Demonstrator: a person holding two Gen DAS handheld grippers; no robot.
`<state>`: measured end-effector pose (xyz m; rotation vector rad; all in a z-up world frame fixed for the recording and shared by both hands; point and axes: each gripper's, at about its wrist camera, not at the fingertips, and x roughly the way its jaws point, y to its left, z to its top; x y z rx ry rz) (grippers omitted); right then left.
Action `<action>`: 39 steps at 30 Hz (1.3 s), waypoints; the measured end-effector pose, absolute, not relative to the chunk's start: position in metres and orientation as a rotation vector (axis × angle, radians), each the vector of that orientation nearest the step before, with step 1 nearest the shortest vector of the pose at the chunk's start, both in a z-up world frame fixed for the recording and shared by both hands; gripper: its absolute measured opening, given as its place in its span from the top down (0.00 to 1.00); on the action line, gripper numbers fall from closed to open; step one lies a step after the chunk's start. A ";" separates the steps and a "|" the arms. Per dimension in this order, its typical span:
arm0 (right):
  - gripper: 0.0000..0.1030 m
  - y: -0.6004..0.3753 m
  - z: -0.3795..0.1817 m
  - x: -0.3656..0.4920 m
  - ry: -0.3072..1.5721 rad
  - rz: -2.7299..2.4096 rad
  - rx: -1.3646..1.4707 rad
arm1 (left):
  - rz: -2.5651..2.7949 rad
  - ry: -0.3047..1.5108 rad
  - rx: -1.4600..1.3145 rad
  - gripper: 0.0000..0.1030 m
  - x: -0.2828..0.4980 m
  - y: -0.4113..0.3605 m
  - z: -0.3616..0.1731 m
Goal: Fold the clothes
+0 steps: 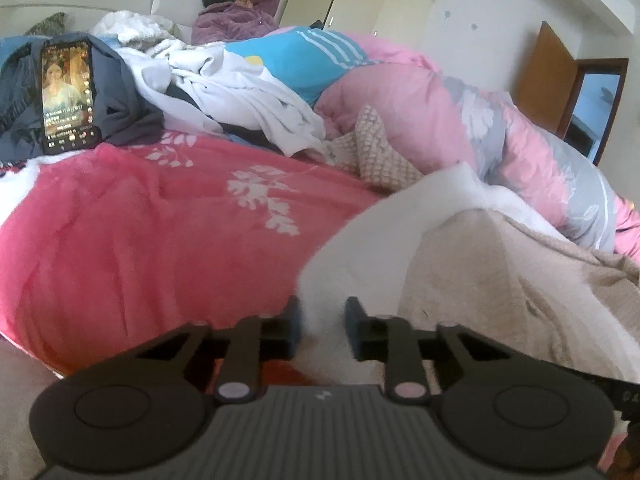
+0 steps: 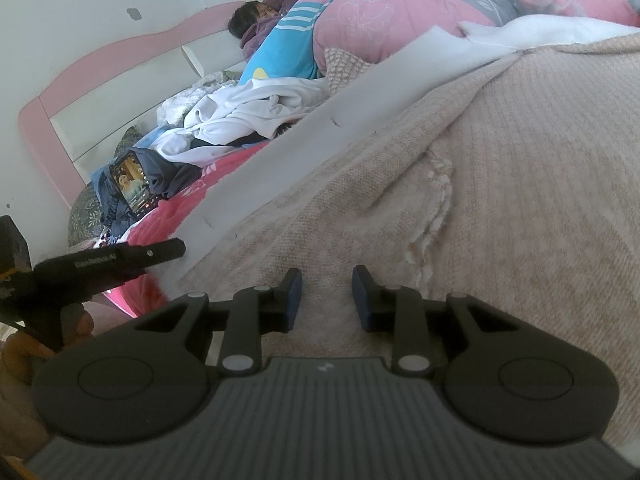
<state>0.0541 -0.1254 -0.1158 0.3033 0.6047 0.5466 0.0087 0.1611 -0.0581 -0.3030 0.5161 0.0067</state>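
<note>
Pink blanket (image 1: 140, 220) lies bare beyond our left gripper (image 1: 323, 322), clamped on the sweater's (image 2: 500, 184) white edge (image 1: 360, 248); our right gripper (image 2: 326, 294) pinches its beige knit.

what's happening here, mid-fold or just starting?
Mid-fold, it seems. A person holds two grippers over a beige knit garment with a white edge, spread on a pink floral blanket on a bed. The left gripper has the white edge between its fingers; the right gripper has the beige knit between its fingers. A lit phone leans on a pile of unfolded clothes behind.
</note>
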 end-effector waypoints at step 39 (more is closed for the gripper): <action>0.41 -0.086 -0.071 0.120 0.803 0.808 0.725 | -0.345 0.414 -0.198 0.94 -0.029 0.095 -0.039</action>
